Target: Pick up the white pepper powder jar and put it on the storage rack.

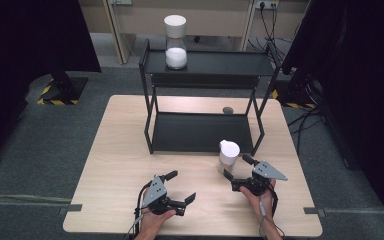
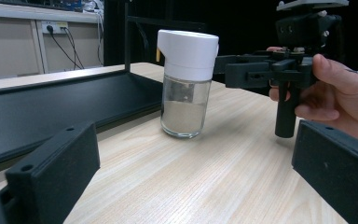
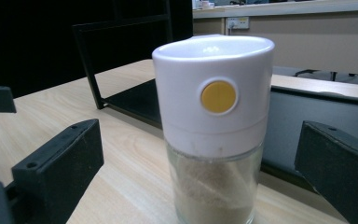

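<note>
Both claws apart | right claw (image 1: 236, 176) just beside jar (image 1: 228, 154) | left claw (image 1: 181, 188) apart

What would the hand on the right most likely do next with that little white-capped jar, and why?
Probably ease the right gripper forward and close on the jar. Its jaws stand open on either side of the jar, not touching it, and the jar stands upright on the table.

White-capped jar (image 2: 186, 88) upright on table (image 2: 205, 177), right tongs (image 2: 242, 72) beside it.
</note>
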Demonstrator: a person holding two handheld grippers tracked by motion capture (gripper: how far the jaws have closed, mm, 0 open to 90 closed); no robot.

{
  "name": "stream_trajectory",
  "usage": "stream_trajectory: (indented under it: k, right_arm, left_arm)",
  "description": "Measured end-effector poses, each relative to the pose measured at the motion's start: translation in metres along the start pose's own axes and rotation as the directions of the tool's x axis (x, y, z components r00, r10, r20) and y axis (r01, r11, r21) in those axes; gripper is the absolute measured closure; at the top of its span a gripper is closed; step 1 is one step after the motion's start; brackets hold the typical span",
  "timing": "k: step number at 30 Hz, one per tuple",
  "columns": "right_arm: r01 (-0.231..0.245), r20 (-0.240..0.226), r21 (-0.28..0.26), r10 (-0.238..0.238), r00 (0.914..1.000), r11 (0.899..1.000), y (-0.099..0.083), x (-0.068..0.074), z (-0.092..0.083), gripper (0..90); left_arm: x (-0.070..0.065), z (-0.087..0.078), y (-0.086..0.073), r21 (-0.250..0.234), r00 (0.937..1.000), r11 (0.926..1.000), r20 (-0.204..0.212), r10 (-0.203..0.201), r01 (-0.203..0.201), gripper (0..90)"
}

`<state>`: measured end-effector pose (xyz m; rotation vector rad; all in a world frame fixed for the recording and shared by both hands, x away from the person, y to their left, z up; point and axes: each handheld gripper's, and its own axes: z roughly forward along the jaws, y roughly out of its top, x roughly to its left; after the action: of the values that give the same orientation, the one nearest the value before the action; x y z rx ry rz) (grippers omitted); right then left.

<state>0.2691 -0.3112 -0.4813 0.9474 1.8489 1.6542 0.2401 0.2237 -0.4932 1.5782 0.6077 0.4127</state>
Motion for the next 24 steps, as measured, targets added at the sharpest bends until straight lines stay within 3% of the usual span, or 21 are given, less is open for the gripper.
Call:
stream_trajectory:
  k: [14, 24]
  right_arm:
    - [0.022, 0.016, 0.017, -0.022, 0.9996, 1.000, 0.005, -0.001, 0.019, 3.4]
    - [0.029, 0.028, 0.030, -0.030, 0.9992, 0.999, 0.008, -0.002, 0.029, 13.0]
  left_arm:
    - [0.001, 0.000, 0.000, 0.000, 1.0000, 1.0000, -0.005, -0.005, 0.005, 0.2]
    - [0.001, -0.001, 0.000, -0.001, 0.9999, 1.0000, -0.007, -0.009, 0.009, 0.2]
